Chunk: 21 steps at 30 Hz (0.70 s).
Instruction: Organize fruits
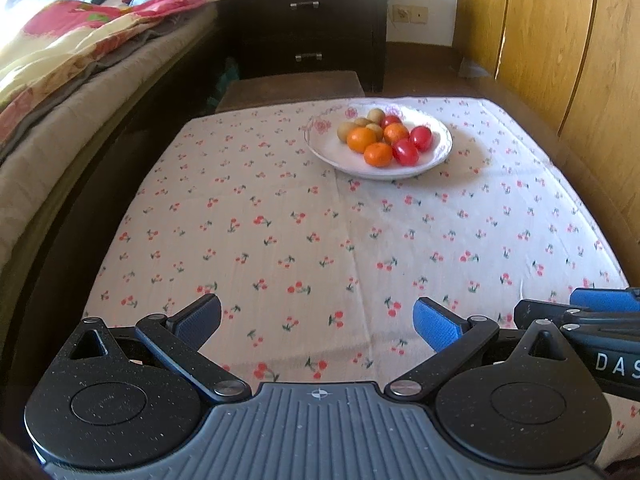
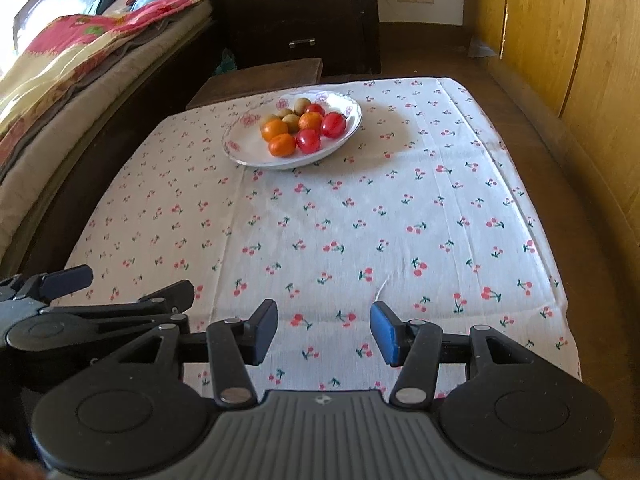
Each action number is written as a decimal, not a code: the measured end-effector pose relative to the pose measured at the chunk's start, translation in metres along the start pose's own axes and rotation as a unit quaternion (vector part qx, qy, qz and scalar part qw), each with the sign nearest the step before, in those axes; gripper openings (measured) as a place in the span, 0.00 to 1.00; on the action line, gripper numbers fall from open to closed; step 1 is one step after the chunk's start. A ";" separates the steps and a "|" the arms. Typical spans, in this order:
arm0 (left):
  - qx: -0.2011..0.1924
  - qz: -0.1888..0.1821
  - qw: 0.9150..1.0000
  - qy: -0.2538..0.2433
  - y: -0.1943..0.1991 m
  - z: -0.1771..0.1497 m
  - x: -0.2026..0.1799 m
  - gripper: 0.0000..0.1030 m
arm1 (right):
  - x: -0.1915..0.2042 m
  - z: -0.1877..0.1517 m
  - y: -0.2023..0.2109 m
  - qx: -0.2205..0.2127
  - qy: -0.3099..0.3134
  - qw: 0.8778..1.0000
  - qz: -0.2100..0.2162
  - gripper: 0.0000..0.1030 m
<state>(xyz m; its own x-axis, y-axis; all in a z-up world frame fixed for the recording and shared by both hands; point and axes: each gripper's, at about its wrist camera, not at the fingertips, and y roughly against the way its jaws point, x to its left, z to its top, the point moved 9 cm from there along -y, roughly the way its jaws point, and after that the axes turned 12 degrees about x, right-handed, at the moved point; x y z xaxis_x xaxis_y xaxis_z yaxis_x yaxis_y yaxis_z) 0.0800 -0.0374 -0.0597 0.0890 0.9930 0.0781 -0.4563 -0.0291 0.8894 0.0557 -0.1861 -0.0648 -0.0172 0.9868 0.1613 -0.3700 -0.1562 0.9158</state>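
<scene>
White letters "DAS" – cut off by the frame – on the right gripper.

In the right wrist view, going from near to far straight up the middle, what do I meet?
right gripper, open over the cherry-print tablecloth → white plate of mixed fruit → low brown stool past the table's far edge → dark bedside drawers
</scene>
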 end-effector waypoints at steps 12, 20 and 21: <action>0.021 -0.007 1.000 0.005 -0.001 -0.016 0.001 1.00 | 0.000 -0.013 -0.002 0.012 0.003 1.000 -0.004 0.50; 0.023 -0.012 1.000 0.008 0.000 -0.020 0.001 1.00 | -0.001 -0.017 -0.003 0.017 0.003 1.000 -0.005 0.50; 0.022 -0.012 1.000 0.009 0.001 -0.020 0.001 1.00 | -0.001 -0.017 -0.003 0.017 0.003 1.000 -0.006 0.50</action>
<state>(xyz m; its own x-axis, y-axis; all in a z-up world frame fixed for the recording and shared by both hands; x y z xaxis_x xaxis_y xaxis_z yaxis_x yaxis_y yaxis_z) 0.0615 -0.0338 -0.0679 0.0832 0.9953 0.0497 -0.4151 -0.0108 0.9097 0.0406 -0.1855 -0.0739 -0.0181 0.9888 0.1484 -0.3385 -0.1457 0.9296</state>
